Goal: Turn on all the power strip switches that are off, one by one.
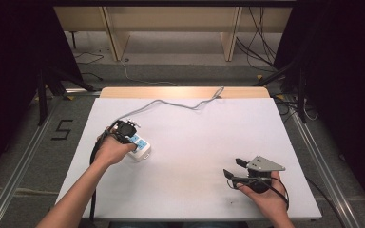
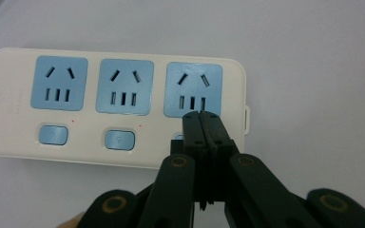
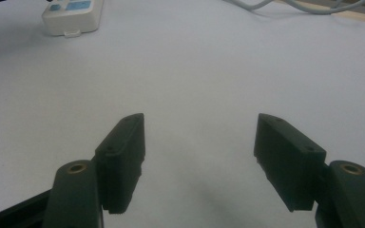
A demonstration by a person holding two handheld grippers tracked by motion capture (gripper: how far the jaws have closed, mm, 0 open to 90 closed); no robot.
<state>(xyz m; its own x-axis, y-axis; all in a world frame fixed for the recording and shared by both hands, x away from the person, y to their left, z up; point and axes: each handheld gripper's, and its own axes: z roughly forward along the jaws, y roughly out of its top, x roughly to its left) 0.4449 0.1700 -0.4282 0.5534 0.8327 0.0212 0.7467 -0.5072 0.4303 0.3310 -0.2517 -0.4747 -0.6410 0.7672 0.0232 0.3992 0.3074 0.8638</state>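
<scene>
High view puts the left gripper (image 1: pixel 129 131) near the left edge of the white table (image 1: pixel 195 142), pointed down onto a white power strip (image 1: pixel 140 148) whose grey cord (image 1: pixel 180 102) runs off toward the far edge. Left gripper view gives the detail: the strip (image 2: pixel 114 102) has three blue sockets, each with a blue rocker switch below it, and the gripper (image 2: pixel 203 116) has its jaws pressed together with nothing between them, their joined tips resting over the third switch (image 2: pixel 177 137), which is mostly hidden behind them. This looks like a press on that switch with the closed tips; whether the switch has gone down I cannot tell. The first two switches (image 2: pixel 53 135) sit untouched at this moment, so they may be left to do.

Further right, near the table's near-right corner, the right gripper (image 1: pixel 235 171) rests idle in the hand, jaws spread wide over bare tabletop. Right gripper view confirms the gap (image 3: pixel 199 137), with the strip (image 3: pixel 73 16) well away.
</scene>
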